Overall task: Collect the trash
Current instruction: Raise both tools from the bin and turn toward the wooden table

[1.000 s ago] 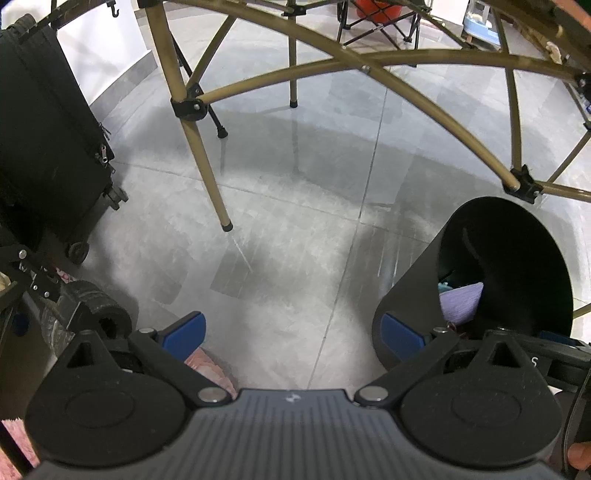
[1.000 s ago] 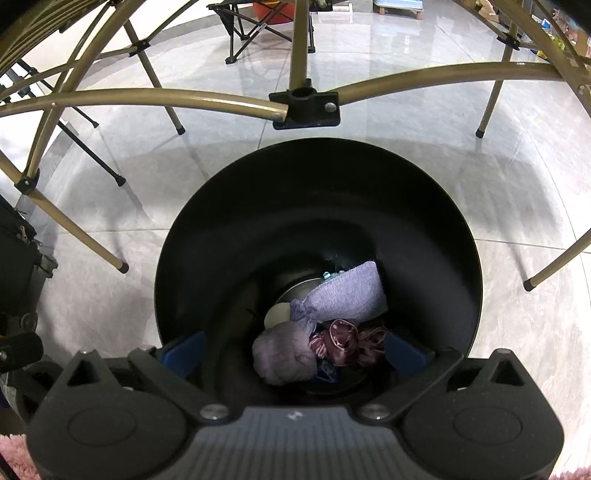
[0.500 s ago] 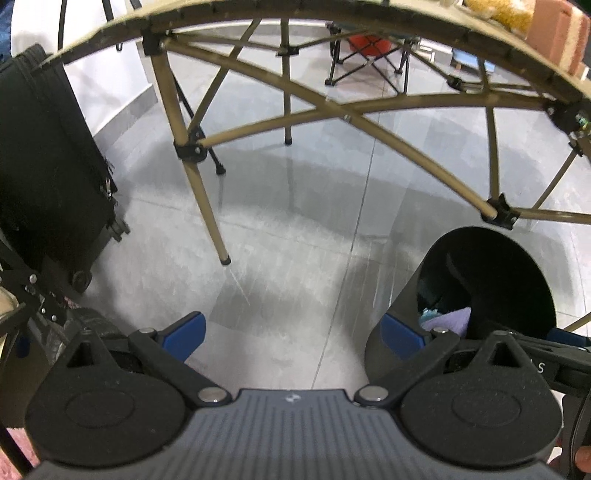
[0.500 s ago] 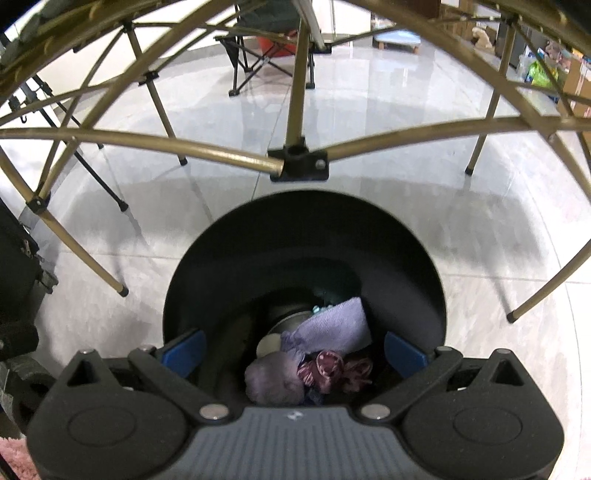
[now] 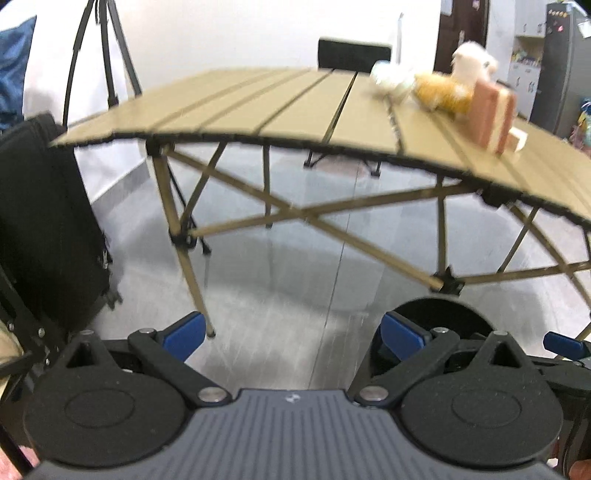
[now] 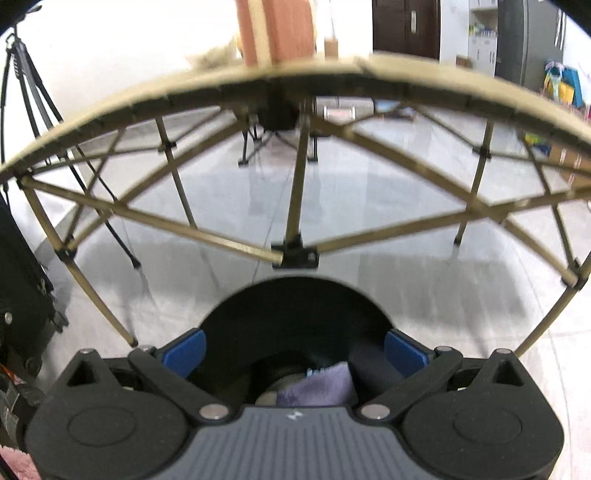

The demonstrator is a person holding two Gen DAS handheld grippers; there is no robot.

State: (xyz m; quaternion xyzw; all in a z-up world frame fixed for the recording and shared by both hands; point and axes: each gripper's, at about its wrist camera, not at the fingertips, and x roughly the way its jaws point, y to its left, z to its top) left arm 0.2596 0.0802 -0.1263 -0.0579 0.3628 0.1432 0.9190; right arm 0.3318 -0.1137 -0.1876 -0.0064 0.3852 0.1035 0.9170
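Both claws have risen since a second ago: the views that then looked down into the bin now take in the counter's edge and top.

From the left wrist, the left claw (image 5: 291,334) is spread wide with nothing between its blue fingertips (image 5: 183,333). At 12 o'clock the slatted tan counter (image 5: 280,107) stretches away on its crossed tan legs. At about 1 o'clock on it lies a blurred cluster: a white fluffy thing (image 5: 471,61), a yellow fluffy thing (image 5: 439,94) and a pink block (image 5: 493,116), close together; whether they touch I cannot tell. The black bin (image 5: 439,317) stands on the floor at 4 o'clock, just beside the right fingertip. A black suitcase (image 5: 44,221) stands at 9 o'clock.

From the right wrist, the right claw (image 6: 293,350) is likewise released and empty, hanging over the bin's mouth (image 6: 295,306) at 6 o'clock. Inside the bin a lilac cloth (image 6: 321,382) shows just above the claw's body; the rest of the contents are hidden. The counter's edge (image 6: 147,94) arcs across at 12 o'clock, the pink block (image 6: 277,29) rising above it.
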